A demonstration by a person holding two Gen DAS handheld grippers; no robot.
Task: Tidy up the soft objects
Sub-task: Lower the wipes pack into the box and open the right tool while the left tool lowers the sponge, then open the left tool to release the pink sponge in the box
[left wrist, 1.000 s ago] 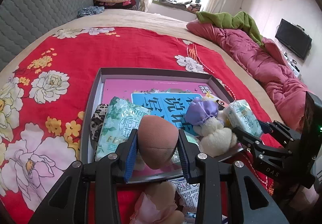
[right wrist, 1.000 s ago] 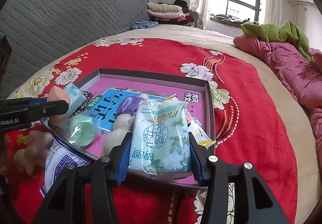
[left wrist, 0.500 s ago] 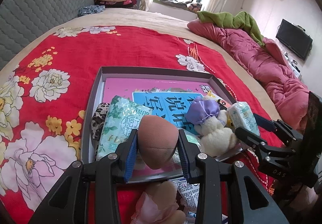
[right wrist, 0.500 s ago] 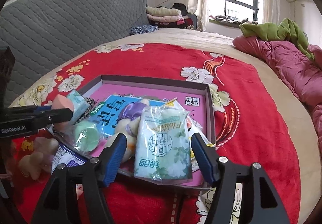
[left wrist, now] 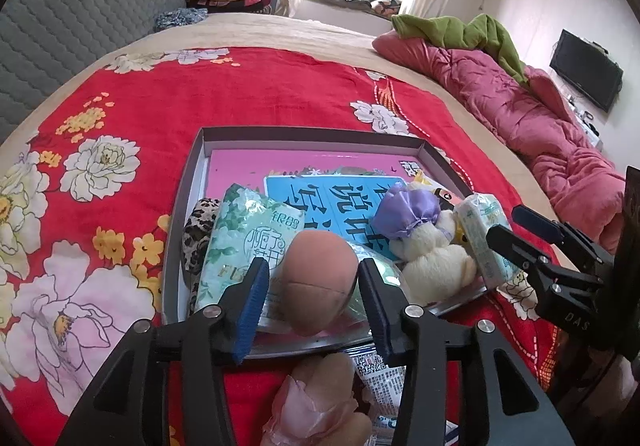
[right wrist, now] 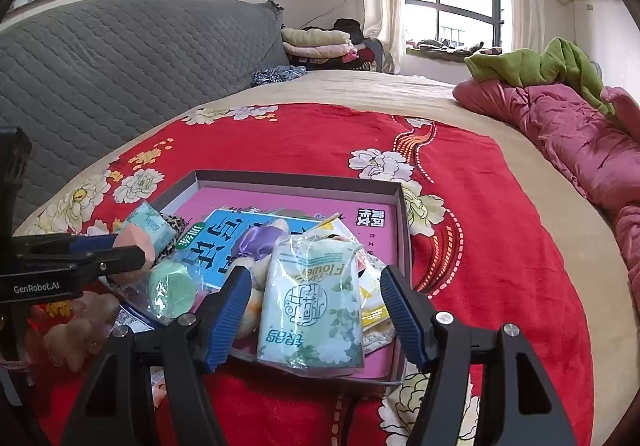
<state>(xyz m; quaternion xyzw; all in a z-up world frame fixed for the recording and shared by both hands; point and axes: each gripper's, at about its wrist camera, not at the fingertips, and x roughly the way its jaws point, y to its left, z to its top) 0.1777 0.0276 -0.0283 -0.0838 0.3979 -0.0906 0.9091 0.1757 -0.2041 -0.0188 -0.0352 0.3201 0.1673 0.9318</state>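
A grey shallow box [left wrist: 304,134] with a pink and blue book inside lies on the red floral bedspread. My left gripper [left wrist: 310,286] has opened; the brown egg-shaped sponge [left wrist: 318,282] sits between its blue pads, over the box's near edge, with gaps on both sides. My right gripper [right wrist: 314,312] is open, the tissue pack [right wrist: 316,310] lying loose between its fingers on the box's near right part. A second tissue pack [left wrist: 244,242], a plush toy with purple cap [left wrist: 424,246] and a green round item in plastic [right wrist: 170,288] lie in the box.
A pink plush toy [left wrist: 320,402] and a printed packet [left wrist: 380,382] lie on the bedspread in front of the box. A pink quilt [left wrist: 520,105] with a green garment lies at the right. A grey padded headboard [right wrist: 120,57] stands at the left.
My right gripper opened, let go of the tissue pack and drew back a little. My left gripper opened around the brown sponge.
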